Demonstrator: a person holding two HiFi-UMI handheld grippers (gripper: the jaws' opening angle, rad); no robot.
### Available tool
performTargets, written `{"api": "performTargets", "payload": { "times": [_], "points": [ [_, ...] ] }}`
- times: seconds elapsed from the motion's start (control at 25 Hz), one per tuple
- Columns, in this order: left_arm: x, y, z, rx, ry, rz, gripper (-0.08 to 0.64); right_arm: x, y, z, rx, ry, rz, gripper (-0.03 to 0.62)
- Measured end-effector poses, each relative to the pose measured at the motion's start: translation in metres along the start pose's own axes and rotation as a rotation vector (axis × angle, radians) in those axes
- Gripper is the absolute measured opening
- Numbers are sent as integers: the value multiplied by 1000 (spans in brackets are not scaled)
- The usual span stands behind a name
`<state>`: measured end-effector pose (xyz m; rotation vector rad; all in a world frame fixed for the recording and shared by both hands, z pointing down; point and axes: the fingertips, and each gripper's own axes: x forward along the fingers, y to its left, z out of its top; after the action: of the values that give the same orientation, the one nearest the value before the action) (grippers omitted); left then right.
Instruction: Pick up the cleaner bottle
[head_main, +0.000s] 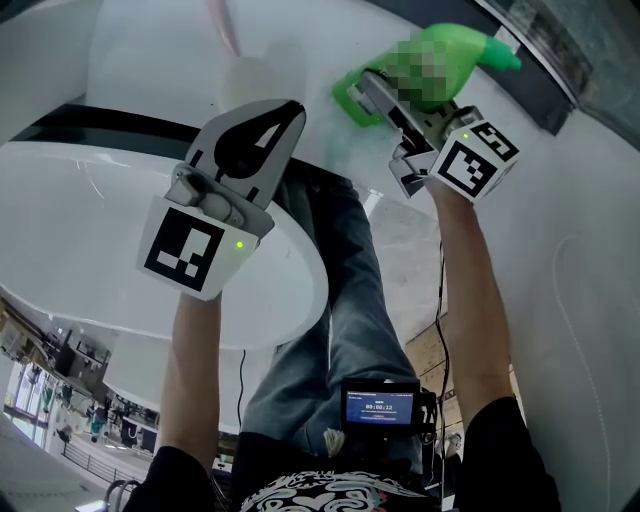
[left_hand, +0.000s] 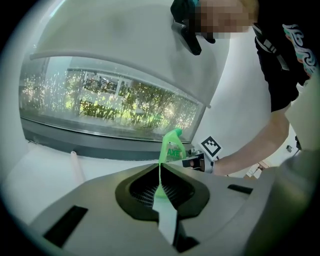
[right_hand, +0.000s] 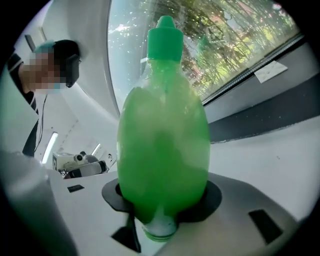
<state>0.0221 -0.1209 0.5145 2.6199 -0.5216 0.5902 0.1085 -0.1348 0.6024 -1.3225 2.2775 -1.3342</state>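
Note:
My right gripper (head_main: 388, 105) is shut on the green cleaner bottle (head_main: 450, 55), which hangs in the air at the upper right of the head view with its cap (head_main: 503, 55) pointing right. In the right gripper view the bottle (right_hand: 162, 145) fills the middle, clamped low down between the jaws of that gripper (right_hand: 162, 202). My left gripper (head_main: 255, 130) hovers over the white table with its jaws together and nothing in them. From the left gripper (left_hand: 160, 175) view, the bottle (left_hand: 173, 146) appears small beyond the jaw tips, beside the right gripper's marker cube (left_hand: 211, 146).
A round white table (head_main: 110, 190) lies under the left gripper. A long dark-framed window (left_hand: 110, 107) with greenery behind it runs along the white wall. The person's jeans (head_main: 340, 290) and a small screen at the waist (head_main: 380, 407) are below. Tiled floor (head_main: 405, 240) shows between.

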Motion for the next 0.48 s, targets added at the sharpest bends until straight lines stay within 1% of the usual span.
{"api": "performTargets", "payload": {
  "times": [0.16,0.32,0.4,0.48],
  "points": [
    [-3,-2,3,9,-9,4,21,-3,3,-5,67,-18,15,215],
    [-9,-5,3,17,-14,10,21,-2,13,-10,150,-36,48,213],
    [-11,-7,9,18,-18,15,21,-3,19,-6,200,-52,67,213],
    [-12,-11,24,18,-20,21,21,-7,25,9,260,-79,85,213]
  ]
}}
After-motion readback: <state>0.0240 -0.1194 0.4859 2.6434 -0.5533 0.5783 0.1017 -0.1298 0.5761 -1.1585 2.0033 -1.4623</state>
